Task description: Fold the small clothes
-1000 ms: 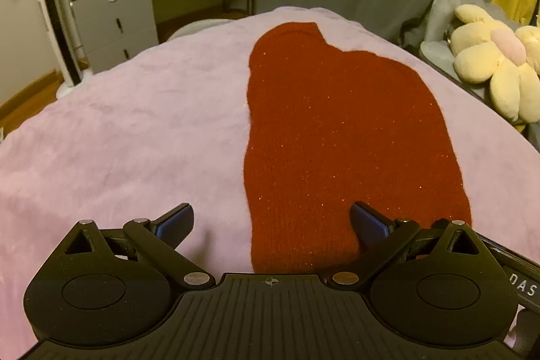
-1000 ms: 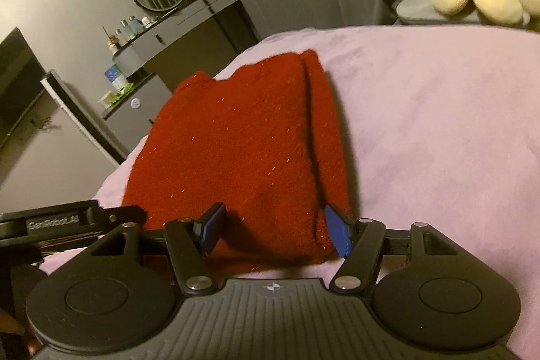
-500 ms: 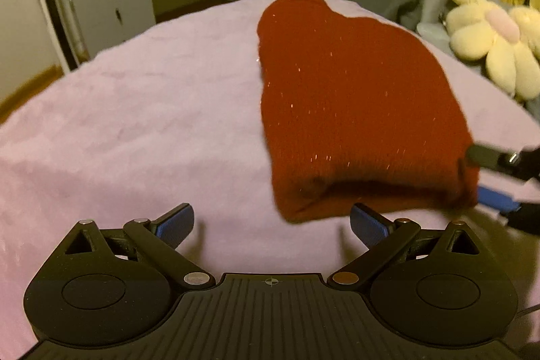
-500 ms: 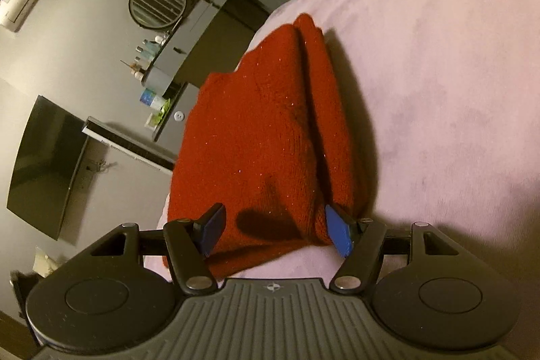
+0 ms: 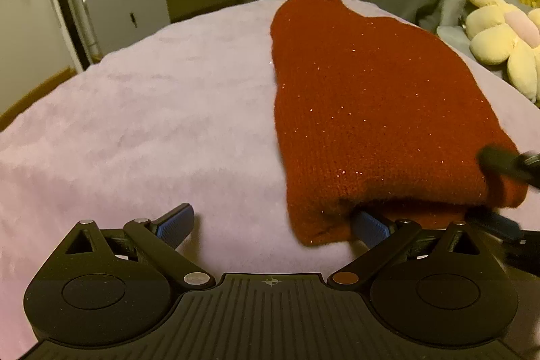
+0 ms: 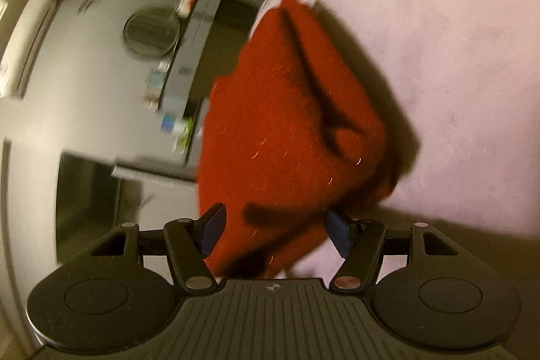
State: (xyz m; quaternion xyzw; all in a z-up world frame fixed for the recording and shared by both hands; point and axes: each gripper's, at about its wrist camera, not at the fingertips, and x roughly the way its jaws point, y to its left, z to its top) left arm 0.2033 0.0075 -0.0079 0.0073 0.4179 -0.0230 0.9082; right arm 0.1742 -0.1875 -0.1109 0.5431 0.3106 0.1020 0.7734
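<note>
Red knitted garment (image 5: 371, 110): one item, dark red with fine glittering threads, lying on the pink blanket (image 5: 141, 123) toward its right side in the left wrist view. Folded lengthwise; a doubled layer and a long crease show along its right edge in the right wrist view (image 6: 287, 123). Near hem raised slightly off the blanket.

Left gripper (image 5: 273, 225): one, two blue-padded fingers spread wide apart, gripping nothing. Its right finger (image 5: 371, 226) sits just under the lifted near hem at the garment's near left corner; its left finger (image 5: 177, 223) is over bare blanket, well clear of the garment. Only the corner of the garment lies between the two.

Right gripper (image 6: 275, 233): one, jaws closing, partly open. The near end of the garment lies between its two fingers; whether the pads already press on the cloth cannot be told, as the view is blurred. The left wrist view shows this gripper at the garment's near right corner (image 5: 506, 191), one finger above the hem and one below.

Pink blanket: one, plush, covering the whole surface under the garment.

Plush flower toy (image 5: 503, 46): one, pale yellow with a pink centre, beyond the blanket's right edge, apart from the garment.

Grey cabinet (image 5: 125, 12): one, in the background at left, with small items on top.

Round mirror (image 6: 152, 31): one, on the far wall, blurred.
</note>
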